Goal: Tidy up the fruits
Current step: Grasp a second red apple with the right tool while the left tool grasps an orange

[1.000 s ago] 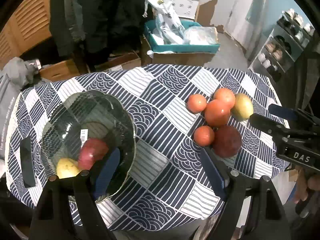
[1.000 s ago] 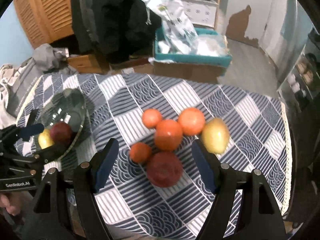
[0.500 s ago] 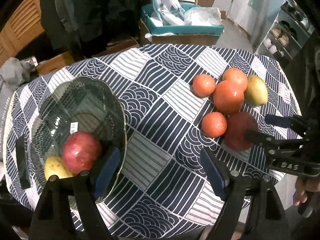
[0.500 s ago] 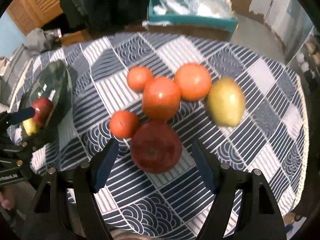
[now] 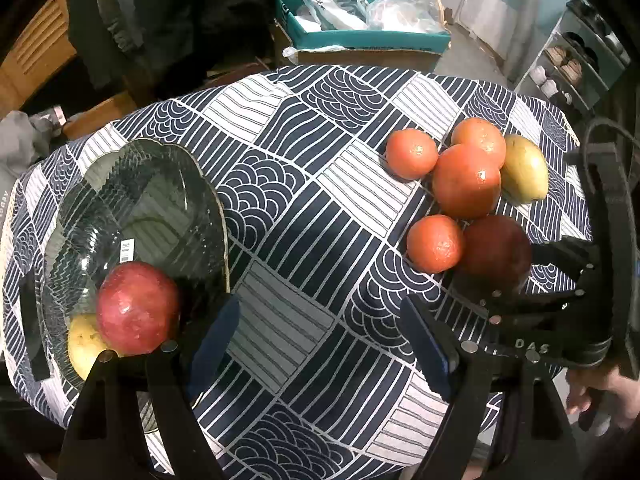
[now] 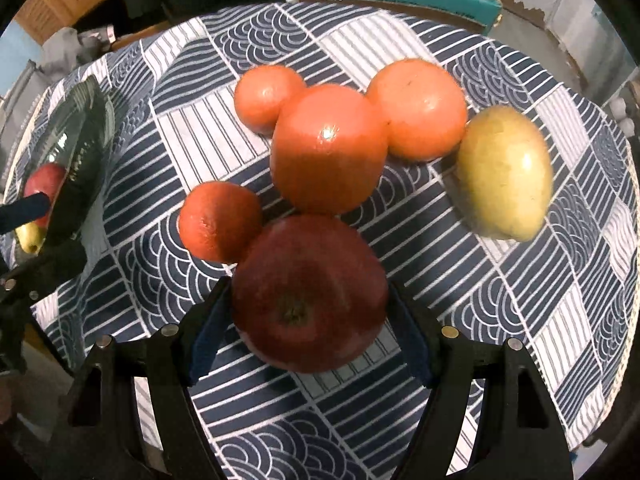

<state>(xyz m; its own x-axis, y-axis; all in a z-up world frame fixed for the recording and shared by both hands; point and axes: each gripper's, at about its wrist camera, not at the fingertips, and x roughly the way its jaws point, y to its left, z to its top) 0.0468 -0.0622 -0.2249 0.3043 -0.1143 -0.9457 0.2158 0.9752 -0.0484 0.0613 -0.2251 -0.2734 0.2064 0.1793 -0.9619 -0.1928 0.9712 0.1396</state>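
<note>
On the patterned tablecloth (image 5: 304, 208) lies a cluster of several oranges (image 6: 328, 148), a yellow-green fruit (image 6: 504, 172) and a dark red apple (image 6: 308, 300). My right gripper (image 6: 308, 292) points steeply down over that apple, which sits between its blue pads; I see no squeeze, so it stands open. The left wrist view shows the same gripper at the apple (image 5: 496, 252). A glass bowl (image 5: 140, 184) at the left holds a red apple (image 5: 138, 308) and a yellow fruit (image 5: 82, 344). My left gripper (image 5: 316, 312) is open and empty, one finger over the bowl's rim.
A teal box (image 5: 360, 36) with plastic bags stands on cartons behind the table. A shoe rack (image 5: 568, 64) is at the far right, dark clothing and wooden doors at the back left. A person's hand (image 5: 600, 396) holds the right gripper near the table's edge.
Both grippers have come down toward the table. The right one sank over the dark red apple, which now lies between its fingers. The left one lowered beside the bowl.
</note>
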